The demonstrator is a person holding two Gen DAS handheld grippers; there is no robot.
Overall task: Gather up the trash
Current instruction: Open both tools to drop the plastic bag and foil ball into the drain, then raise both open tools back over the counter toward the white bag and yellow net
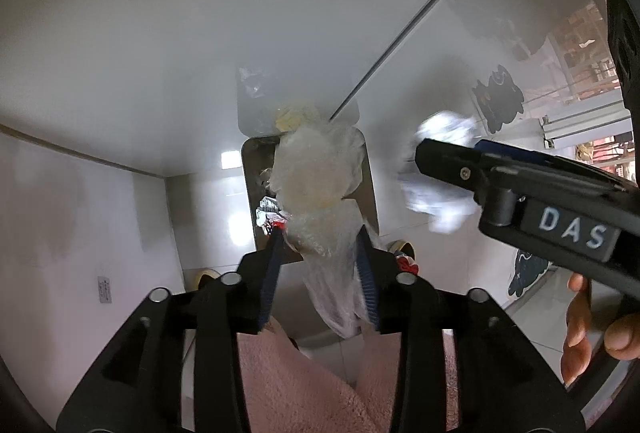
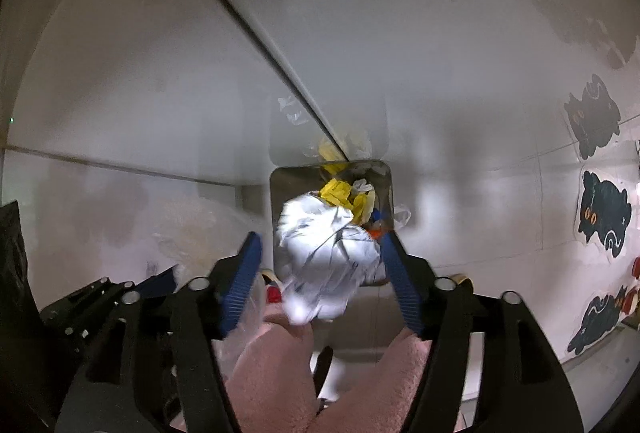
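Observation:
My left gripper (image 1: 320,253) is shut on a crumpled clear plastic bag (image 1: 320,189) and holds it over the open metal trash bin (image 1: 256,185). The bin shows paper and red scraps inside. My right gripper (image 2: 320,253) has its jaws apart, with a crumpled white paper wad (image 2: 324,257) between the blue pads, blurred, above the same bin (image 2: 284,189). Yellow and white trash lies in the bin (image 2: 340,193). In the left wrist view the right gripper (image 1: 448,157) reaches in from the right with the white wad (image 1: 436,173).
The bin stands against a glossy white cabinet wall (image 1: 200,33) on a pale tiled floor. Pink fuzzy slippers (image 2: 280,365) show below the grippers. Cat-shaped dark stickers (image 2: 604,213) are on the floor at right. A black bag (image 2: 12,265) is at far left.

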